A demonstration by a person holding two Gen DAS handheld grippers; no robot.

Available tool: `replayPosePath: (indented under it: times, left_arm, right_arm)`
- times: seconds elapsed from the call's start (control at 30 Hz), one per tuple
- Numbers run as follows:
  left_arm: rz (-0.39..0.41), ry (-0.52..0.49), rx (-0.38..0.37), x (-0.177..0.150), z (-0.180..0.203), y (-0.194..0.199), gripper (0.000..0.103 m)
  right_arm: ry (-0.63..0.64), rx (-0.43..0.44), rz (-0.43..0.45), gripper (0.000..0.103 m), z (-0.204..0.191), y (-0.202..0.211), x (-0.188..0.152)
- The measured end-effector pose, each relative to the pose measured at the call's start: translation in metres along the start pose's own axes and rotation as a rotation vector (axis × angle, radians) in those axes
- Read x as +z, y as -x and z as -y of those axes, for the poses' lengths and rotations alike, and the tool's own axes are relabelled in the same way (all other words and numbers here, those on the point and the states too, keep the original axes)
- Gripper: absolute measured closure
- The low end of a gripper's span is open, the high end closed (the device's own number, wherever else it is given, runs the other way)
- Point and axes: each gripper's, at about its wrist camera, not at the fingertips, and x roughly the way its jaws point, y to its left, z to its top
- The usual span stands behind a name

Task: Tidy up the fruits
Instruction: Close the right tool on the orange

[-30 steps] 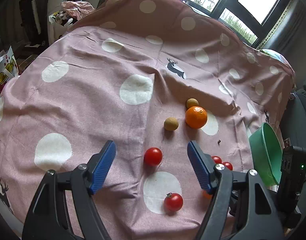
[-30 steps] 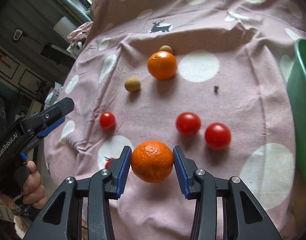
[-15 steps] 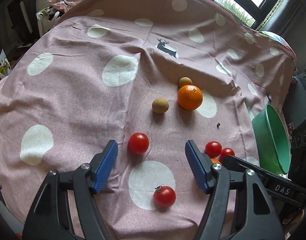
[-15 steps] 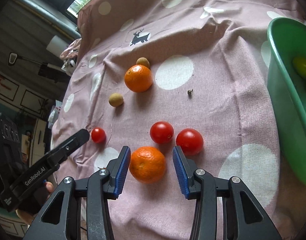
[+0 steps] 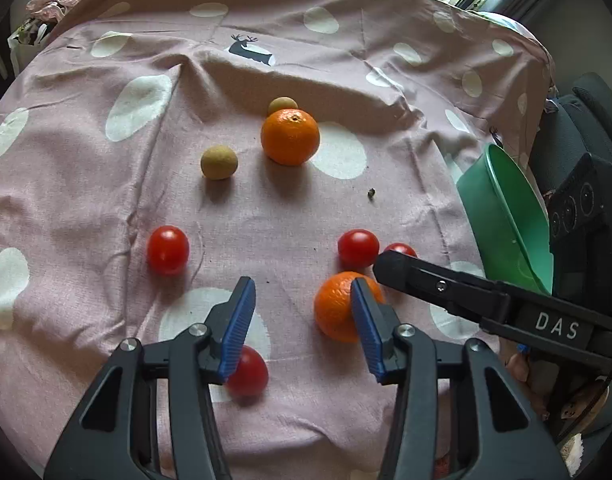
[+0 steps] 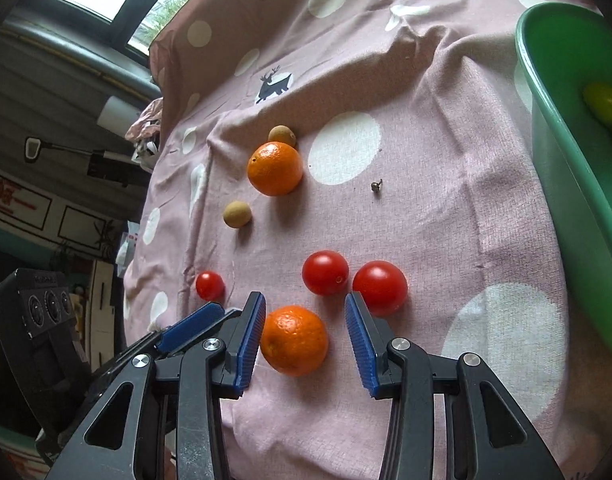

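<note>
Left tongs (image 5: 302,320): matte black plastic arms, triangular cut-outs near base, silver round screw heads at pivots. Blue ribbed pads (image 5: 240,322) lining inner face of each finger.

Right tongs (image 6: 304,344): same build; black frame, triangular openings, silver screws, blue ridged pads (image 6: 360,346).

From left wrist view, side of one right finger plain black, small screw midway, white letters "DAS" printed further back. Behind it, black boxy housing with three round recesses and a small green light. Bit of bare skin visible beneath the right device at lower right.
</note>
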Motion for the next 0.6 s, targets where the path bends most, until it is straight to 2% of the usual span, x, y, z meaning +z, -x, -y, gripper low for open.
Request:
replayPosePath:
  times: [0.13, 0.33, 0.6]
  left_arm:
    - [-0.004, -0.04, -0.039, -0.003, 0.012, 0.0, 0.055]
    - [-0.047, -0.076, -0.041, -0.008, 0.026, -0.015, 0.055]
    - [-0.055, -0.081, -0.01, -0.01, 0.027, -0.022, 0.055]
  right_arm:
    - [-0.011, 0.01, 0.002, 0.058, 0.001, 0.002, 0.0]
    - [-0.037, 0.029, -0.034, 0.058, 0.004, -0.006, -0.001]
    - [-0.042, 0.029, -0.067, 0.058, 0.002, -0.018, -0.002]
